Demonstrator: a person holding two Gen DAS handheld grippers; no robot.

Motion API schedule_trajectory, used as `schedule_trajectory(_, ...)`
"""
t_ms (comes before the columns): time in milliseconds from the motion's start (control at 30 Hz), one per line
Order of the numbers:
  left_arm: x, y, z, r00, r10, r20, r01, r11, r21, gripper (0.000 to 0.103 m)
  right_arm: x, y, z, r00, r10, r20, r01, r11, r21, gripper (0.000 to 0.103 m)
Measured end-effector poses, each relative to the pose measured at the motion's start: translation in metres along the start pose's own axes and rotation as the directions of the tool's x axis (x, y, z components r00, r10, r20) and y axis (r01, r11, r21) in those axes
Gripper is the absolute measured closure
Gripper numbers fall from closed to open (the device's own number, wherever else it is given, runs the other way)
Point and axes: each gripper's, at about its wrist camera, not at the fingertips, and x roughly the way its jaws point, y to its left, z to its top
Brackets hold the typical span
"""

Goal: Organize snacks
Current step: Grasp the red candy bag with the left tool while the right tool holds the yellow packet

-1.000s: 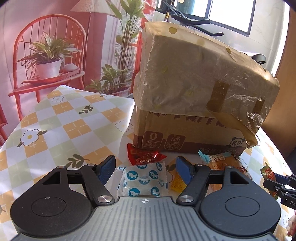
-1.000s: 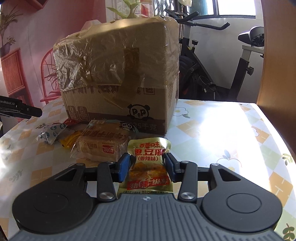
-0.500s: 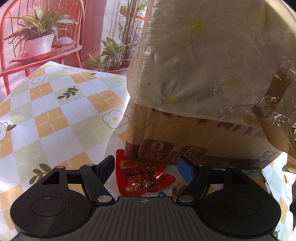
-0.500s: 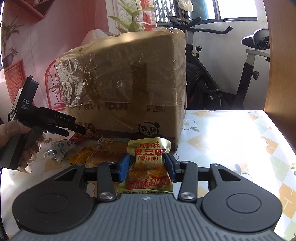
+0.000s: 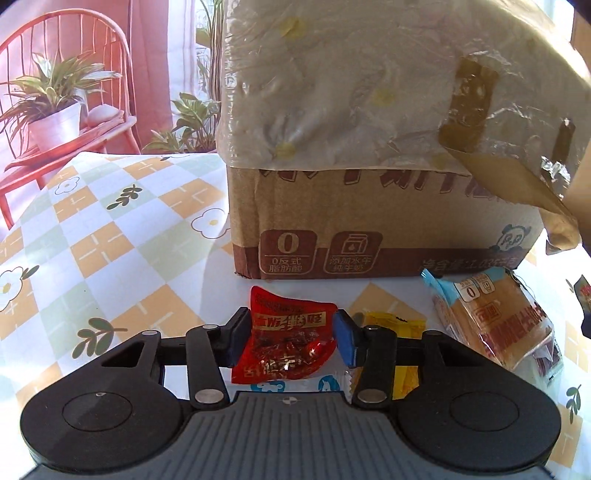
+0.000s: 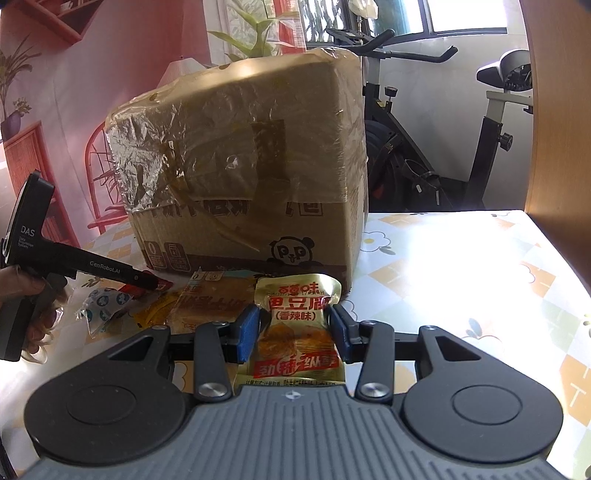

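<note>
- Red snack packet sits between the left gripper pads, whose jaws have just been closing; both pads touch its edges.
- Gold snack pouch is pinched in the right gripper.
- Just beyond both stands the cardboard box.
- Open surface lies right of the right gripper.

A table under a checked, flower-printed tablecloth stands before a pink wall. A red spindle-back chair carries a potted plant. An exercise bike stands under a bright window; sunlight glares across the cloth
</note>
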Motion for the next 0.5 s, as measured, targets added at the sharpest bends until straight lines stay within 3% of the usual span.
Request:
schedule_trajectory(233, -0.022, -0.007, -0.028, 1.0, -0.021, 0.019, 0.02, 0.999, 0.046, 0.063, -0.007, 0.014, 0.0, 1.0, 0.017, 0.011, -0.017, 1.0, -0.025, 0.059)
schedule_trajectory(300, -0.03, -0.005, -0.03, 0.999, -0.033, 0.025, 0.033, 0.999, 0.027, 0.092, -0.009, 0.016, 0.001, 1.0, 0.02, 0.014, -0.019, 0.999, -0.029, 0.059)
schedule_trajectory(333, -0.032, -0.004, -0.029, 0.999, -0.028, 0.03, 0.027, 0.999, 0.017, 0.095, -0.011, 0.018, 0.002, 1.0, 0.021, 0.016, -0.02, 0.999, -0.031, 0.059)
schedule_trajectory(500, -0.045, 0.004, -0.027, 0.998, -0.026, 0.058, 0.027, 1.0, -0.011, 0.095, -0.016, 0.023, 0.007, 0.999, 0.024, 0.032, -0.023, 0.999, -0.041, 0.059)
